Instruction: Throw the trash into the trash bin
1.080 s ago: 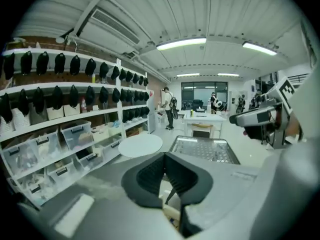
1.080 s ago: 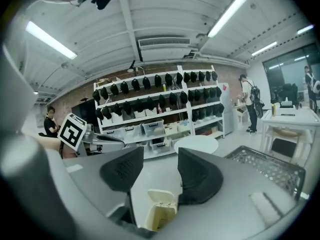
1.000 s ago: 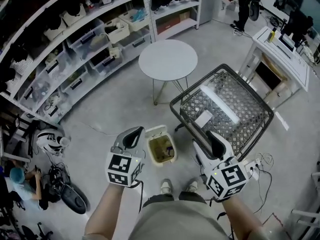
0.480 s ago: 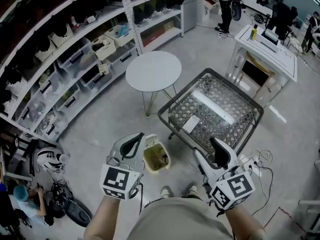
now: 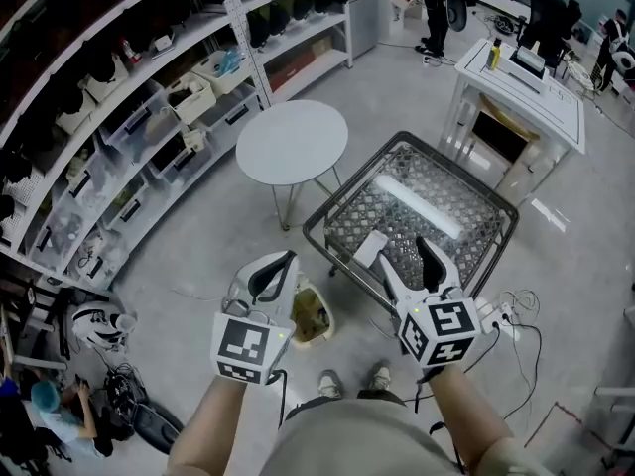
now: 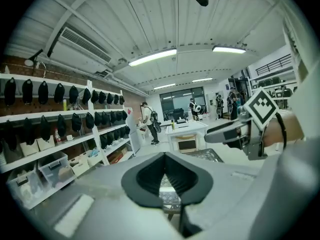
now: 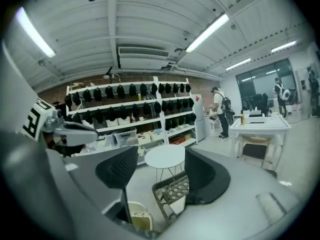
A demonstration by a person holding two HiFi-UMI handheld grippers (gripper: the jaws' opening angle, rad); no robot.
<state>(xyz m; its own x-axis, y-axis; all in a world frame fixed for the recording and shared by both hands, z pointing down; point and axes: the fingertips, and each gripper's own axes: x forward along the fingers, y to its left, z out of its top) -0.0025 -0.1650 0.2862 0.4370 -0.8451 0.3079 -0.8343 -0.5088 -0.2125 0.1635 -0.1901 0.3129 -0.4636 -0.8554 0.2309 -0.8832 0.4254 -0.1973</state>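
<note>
The small white trash bin [image 5: 312,317] with a yellowish liner stands on the floor by my feet. My left gripper [image 5: 286,259] partly covers it and is shut with nothing in it. My right gripper [image 5: 425,251] hovers over the near edge of the wire shopping cart [image 5: 496,201]. Its jaws are opening and nothing is between them. Inside the cart lie a flat white piece [image 5: 371,249] and a long white strip [image 5: 422,204]. The right gripper view shows the bin [image 7: 138,217] and the cart [image 7: 172,190] low between the fingers [image 7: 119,167]. The left gripper [image 6: 166,159] shows its pads closed together.
A round white table [image 5: 291,141] stands beyond the bin. Shelves with boxes and dark caps [image 5: 129,87] run along the left. A white desk [image 5: 518,89] is at the upper right, with a person [image 5: 437,8] beyond it. Cables [image 5: 508,310] lie on the floor at the right.
Both grippers have moved forward and higher in the view. The right one has reached over the cart's near edge with its jaws wider apart. The left one now overlaps the bin.
</note>
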